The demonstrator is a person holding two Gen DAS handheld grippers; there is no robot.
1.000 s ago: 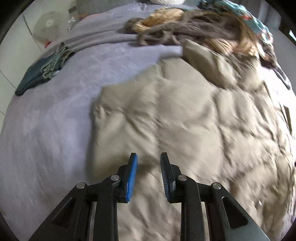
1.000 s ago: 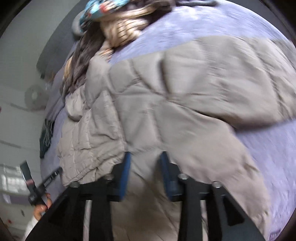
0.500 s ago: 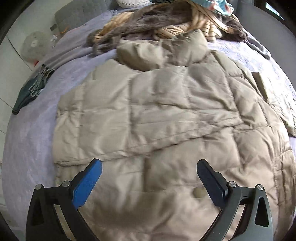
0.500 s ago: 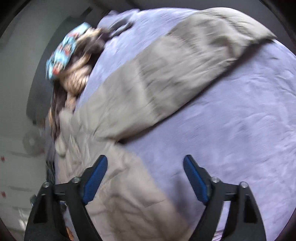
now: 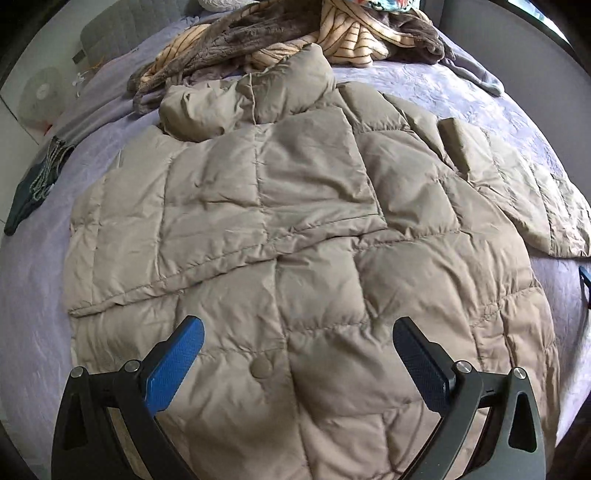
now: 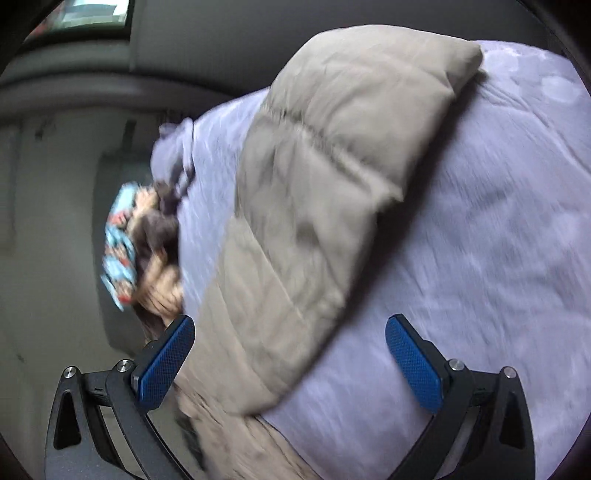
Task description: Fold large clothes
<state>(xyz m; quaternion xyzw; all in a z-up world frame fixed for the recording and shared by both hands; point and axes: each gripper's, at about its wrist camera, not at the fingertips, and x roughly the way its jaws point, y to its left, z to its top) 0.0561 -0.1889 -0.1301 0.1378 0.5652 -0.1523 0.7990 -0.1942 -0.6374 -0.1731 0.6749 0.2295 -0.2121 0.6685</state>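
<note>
A beige quilted puffer jacket (image 5: 295,221) lies spread on the lavender bed cover (image 5: 33,302), collar towards the far end. One sleeve (image 5: 192,229) is folded across its chest. The other sleeve (image 5: 517,192) stretches out to the right. My left gripper (image 5: 299,326) hangs open and wide above the jacket's lower part, with nothing between its pads. In the blurred right wrist view the outstretched sleeve (image 6: 332,166) runs up and to the right over the bed cover (image 6: 498,258). My right gripper (image 6: 291,324) is above the sleeve's base, jaws opening wide, pads off the cloth.
A pile of striped, brown and patterned clothes (image 5: 295,33) lies past the collar and shows again as the blurred pile (image 6: 147,251). A dark green garment (image 5: 33,184) lies at the bed's left edge. A white fan (image 5: 40,92) stands beyond it.
Both grippers went from nearly shut to wide open. The left one moved over the jacket's middle. The right one let go of the jacket, rolled and swung towards the outstretched sleeve.
</note>
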